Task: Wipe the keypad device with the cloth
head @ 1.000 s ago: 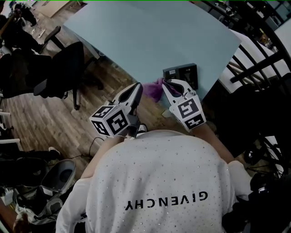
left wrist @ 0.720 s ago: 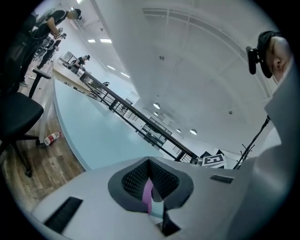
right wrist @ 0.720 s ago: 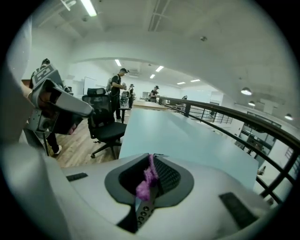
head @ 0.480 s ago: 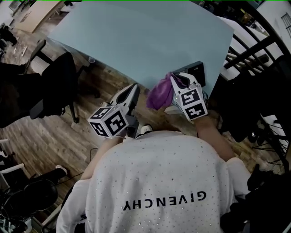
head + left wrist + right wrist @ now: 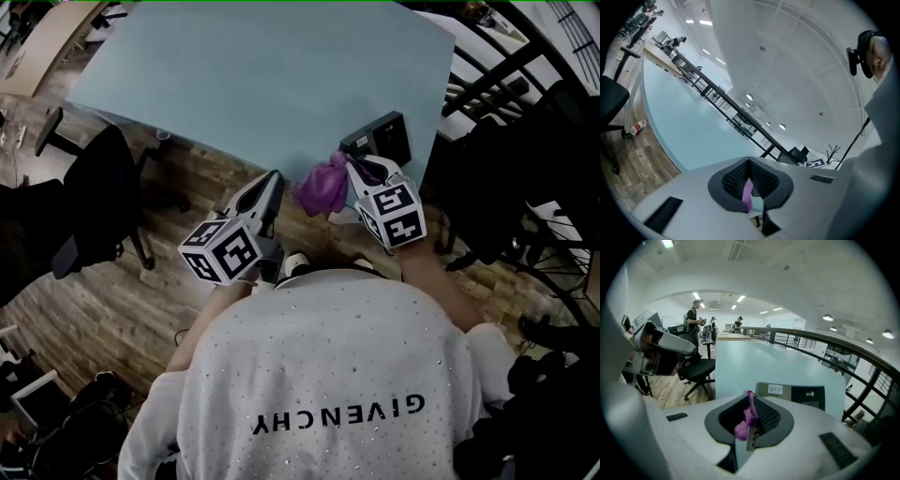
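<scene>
A: Progress?
B: Early, I'd say. The right gripper (image 5: 350, 169) is clamped on the purple cloth (image 5: 322, 187), which hangs bunched in the air over the floor, just near of the table edge. Nothing touches the keypad device (image 5: 379, 137), so wiping looks not yet begun. The whole wipe is left.
A: Device where?
B: Flat on the table's near right corner, just beyond the right gripper's tips. Dark casing, white label.
A: Left gripper?
B: The left gripper (image 5: 273, 180) has its jaws pressed together with nothing pinched, as far as I can tell. A purple sliver shows through the slot below the tips, likely the cloth beyond. It's left of the cloth, near it, over the floor.
A: Surface, room?
B: Pale blue table (image 5: 262, 75), smooth top. Wood plank floor (image 5: 141, 291), black office chair (image 5: 94, 178) on the left, black railing (image 5: 487, 84) on the right. Open office, ceiling lights (image 5: 828, 317), people (image 5: 693, 315) standing at the far end.
</scene>
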`<state>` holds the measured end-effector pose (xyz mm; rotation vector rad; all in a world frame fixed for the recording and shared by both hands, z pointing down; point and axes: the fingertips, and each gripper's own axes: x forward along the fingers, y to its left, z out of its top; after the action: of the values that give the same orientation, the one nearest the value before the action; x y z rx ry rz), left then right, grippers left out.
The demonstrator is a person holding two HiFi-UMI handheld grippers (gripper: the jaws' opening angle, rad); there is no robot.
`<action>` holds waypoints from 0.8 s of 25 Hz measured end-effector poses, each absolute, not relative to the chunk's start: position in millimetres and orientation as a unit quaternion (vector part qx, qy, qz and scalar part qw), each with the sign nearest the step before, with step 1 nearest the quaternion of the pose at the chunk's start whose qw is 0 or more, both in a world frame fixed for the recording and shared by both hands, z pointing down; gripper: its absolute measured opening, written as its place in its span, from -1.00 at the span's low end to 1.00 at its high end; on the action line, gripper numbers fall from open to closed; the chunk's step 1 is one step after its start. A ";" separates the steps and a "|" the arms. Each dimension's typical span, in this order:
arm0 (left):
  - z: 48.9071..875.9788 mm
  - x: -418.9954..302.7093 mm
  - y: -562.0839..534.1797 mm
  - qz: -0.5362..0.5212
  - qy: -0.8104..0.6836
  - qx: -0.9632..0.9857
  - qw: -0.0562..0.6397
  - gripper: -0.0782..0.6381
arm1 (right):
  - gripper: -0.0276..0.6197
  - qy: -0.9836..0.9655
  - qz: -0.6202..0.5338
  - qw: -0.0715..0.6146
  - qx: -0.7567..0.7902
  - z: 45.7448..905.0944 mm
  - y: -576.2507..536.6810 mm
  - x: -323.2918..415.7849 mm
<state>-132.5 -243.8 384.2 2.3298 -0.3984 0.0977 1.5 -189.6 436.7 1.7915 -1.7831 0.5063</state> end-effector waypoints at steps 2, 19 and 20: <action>386.3 -131.2 -244.7 0.039 -0.153 0.911 0.380 -0.78 | -0.82 -0.656 0.197 0.276 0.674 439.0 -185.3 3.6; 385.1 -85.9 -224.9 0.054 -0.110 0.921 0.370 -0.78 | -0.82 -0.616 0.265 0.273 0.690 477.4 -119.7 23.5; 383.7 -82.6 -223.5 0.056 -0.111 0.922 0.367 -0.78 | -0.82 -0.611 0.268 0.275 0.692 477.8 -114.5 29.2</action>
<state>-82.6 -223.5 383.7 2.3692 -0.2852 0.1437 29.2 -114.5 477.8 1.8609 -1.6427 0.7192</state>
